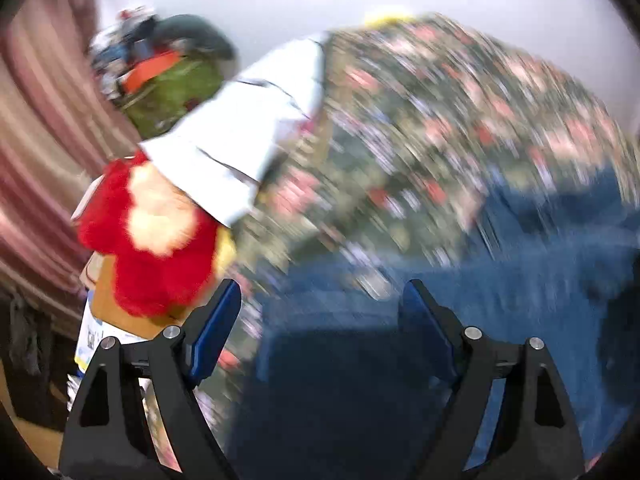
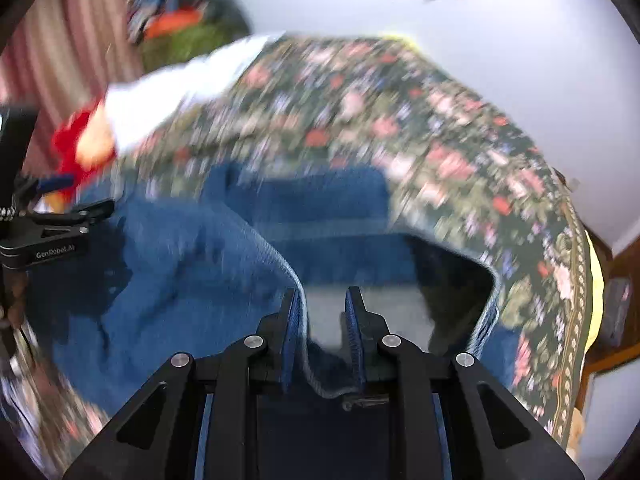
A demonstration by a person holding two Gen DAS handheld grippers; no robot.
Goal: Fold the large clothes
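A large blue garment (image 2: 168, 264) lies on a bed with a dark floral cover (image 2: 400, 120). My right gripper (image 2: 322, 300) stands with its jaws a little apart, and the garment's pale hem edge (image 2: 304, 344) runs between them. Both views are motion-blurred. My left gripper (image 1: 320, 304) is open and empty over the blue garment (image 1: 520, 280). In the right wrist view the left gripper (image 2: 60, 224) shows at the far left edge, above the cloth.
A white pillow (image 1: 240, 128) and a red and cream plush toy (image 1: 148, 224) lie at the bed's left side. A green bundle with piled items (image 1: 172, 80) stands behind them by a striped curtain (image 1: 40, 120). A cardboard box (image 1: 108, 300) is beside the bed.
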